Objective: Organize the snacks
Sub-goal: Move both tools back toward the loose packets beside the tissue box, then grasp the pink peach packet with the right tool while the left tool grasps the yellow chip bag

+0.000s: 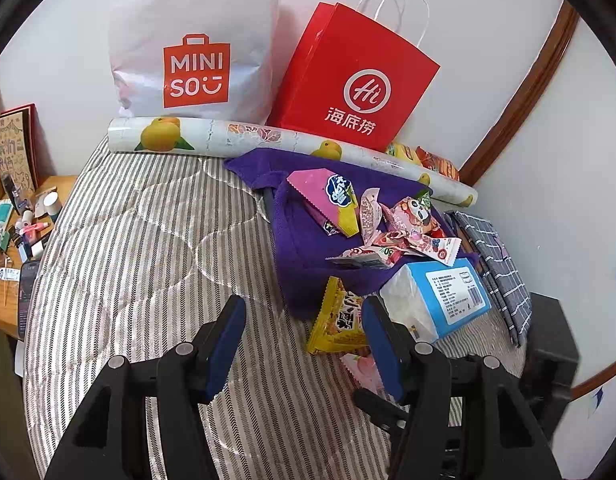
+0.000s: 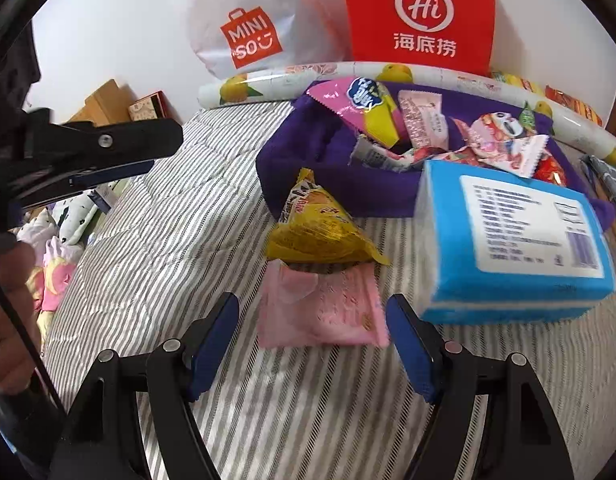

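Note:
A purple fabric basket (image 1: pixel 304 248) (image 2: pixel 308 152) on the striped bed holds several snack packets (image 1: pixel 403 232) (image 2: pixel 419 120). In front of it lie a yellow snack packet (image 1: pixel 339 320) (image 2: pixel 319 228) and a pink packet (image 1: pixel 359 364) (image 2: pixel 323 312). My right gripper (image 2: pixel 311 300) is open just above the pink packet, which lies between its blue pads without touching them. My left gripper (image 1: pixel 302 302) is open over bare bedding, with nothing between its fingers and the yellow packet just past its right finger. One of the left gripper's fingers (image 2: pixel 120 138) shows at the left of the right wrist view.
A blue tissue pack (image 1: pixel 439 296) (image 2: pixel 507 240) lies right of the packets. Behind the basket are a fruit-print roll (image 1: pixel 228 136), a white Miniso bag (image 1: pixel 196 60) and a red paper bag (image 1: pixel 351 88) against the wall. A cluttered wooden side table (image 1: pixel 12 248) stands left.

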Motion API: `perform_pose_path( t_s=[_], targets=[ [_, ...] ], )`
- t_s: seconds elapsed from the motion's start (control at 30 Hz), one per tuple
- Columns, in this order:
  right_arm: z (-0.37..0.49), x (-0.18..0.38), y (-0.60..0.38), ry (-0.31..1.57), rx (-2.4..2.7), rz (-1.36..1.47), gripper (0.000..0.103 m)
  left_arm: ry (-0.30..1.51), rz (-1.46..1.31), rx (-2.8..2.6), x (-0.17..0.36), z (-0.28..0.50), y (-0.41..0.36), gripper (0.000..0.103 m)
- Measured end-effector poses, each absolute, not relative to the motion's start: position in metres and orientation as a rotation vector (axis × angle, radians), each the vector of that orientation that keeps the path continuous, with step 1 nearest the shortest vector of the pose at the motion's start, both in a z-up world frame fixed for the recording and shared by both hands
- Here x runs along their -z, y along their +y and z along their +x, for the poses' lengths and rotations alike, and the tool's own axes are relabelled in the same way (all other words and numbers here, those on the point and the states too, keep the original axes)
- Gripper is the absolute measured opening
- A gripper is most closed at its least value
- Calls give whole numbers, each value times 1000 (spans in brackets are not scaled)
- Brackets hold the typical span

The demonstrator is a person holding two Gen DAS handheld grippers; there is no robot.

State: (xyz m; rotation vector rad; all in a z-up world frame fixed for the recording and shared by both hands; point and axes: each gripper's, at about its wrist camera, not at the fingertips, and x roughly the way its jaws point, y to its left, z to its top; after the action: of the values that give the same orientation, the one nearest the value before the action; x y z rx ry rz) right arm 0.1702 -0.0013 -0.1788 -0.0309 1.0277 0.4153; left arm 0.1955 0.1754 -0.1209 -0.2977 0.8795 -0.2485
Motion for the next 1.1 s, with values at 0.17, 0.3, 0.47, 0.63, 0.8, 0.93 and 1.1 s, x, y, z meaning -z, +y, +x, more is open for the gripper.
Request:
perform_pose_path(
  t_s=[0.17, 0.3, 0.47, 0.63, 0.8, 0.93, 1.1],
  targets=[
    [179, 198, 8, 1051, -374, -69, 75, 891, -294, 238, 126, 194, 179, 58],
    [178, 208, 8, 1036, -344, -115, 75, 901, -294, 230, 133, 195, 181, 58],
    [174, 209, 1, 1017, -329, -144, 50, 914, -296, 237, 139, 199, 177, 58],
    [168, 201, -9, 1002, -370, -111, 42, 919, -290, 249, 142, 202, 169, 58],
    [156, 188, -13, 974, -433, -84, 42, 928, -279, 249, 143, 205, 162, 58],
    [146, 176, -19, 940, -461, -89, 42, 934, -276, 252, 144, 206, 156, 58],
    [137, 164, -39, 917, -461, -71, 42, 948, -292, 270, 147, 208, 147, 58]
  ],
)
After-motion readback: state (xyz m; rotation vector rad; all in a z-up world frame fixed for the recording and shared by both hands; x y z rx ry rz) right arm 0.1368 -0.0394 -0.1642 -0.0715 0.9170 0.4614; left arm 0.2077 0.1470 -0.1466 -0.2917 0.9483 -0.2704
